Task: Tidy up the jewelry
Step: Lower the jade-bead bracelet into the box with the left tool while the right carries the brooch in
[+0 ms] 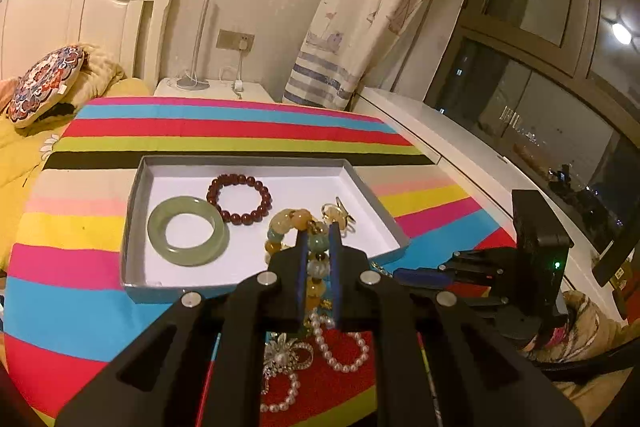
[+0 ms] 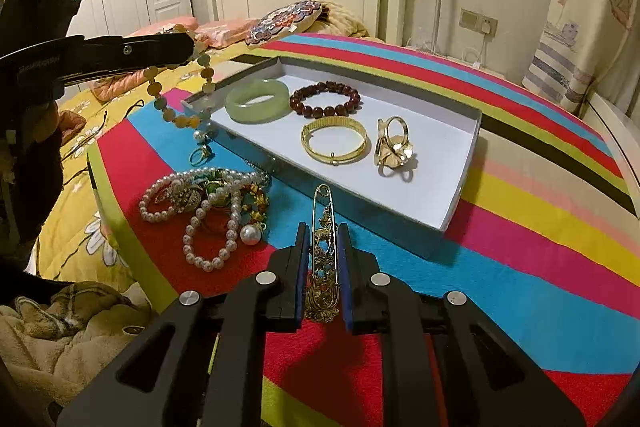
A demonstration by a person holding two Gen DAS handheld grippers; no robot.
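Note:
A white tray (image 2: 460, 187) on the striped cover holds a green jade bangle (image 2: 257, 101), a dark red bead bracelet (image 2: 325, 99), a gold bangle (image 2: 334, 139) and a gold ring ornament (image 2: 394, 147). My left gripper (image 1: 320, 231) is shut on a yellow and green bead bracelet (image 1: 288, 223) and holds it in the air above the tray's near left corner; it hangs there in the right wrist view (image 2: 176, 107). My right gripper (image 2: 323, 231) stands low over the cover with a long gold pin brooch (image 2: 325, 251) between its fingers, its pads close on either side of it.
A pile of pearl strands and brooches (image 2: 208, 203) lies on the cover left of the right gripper. A small gold ring (image 2: 199, 155) lies by the tray's corner. Bed, pillow (image 2: 284, 21) and quilt are to the left; a windowsill (image 1: 460, 139) is at right.

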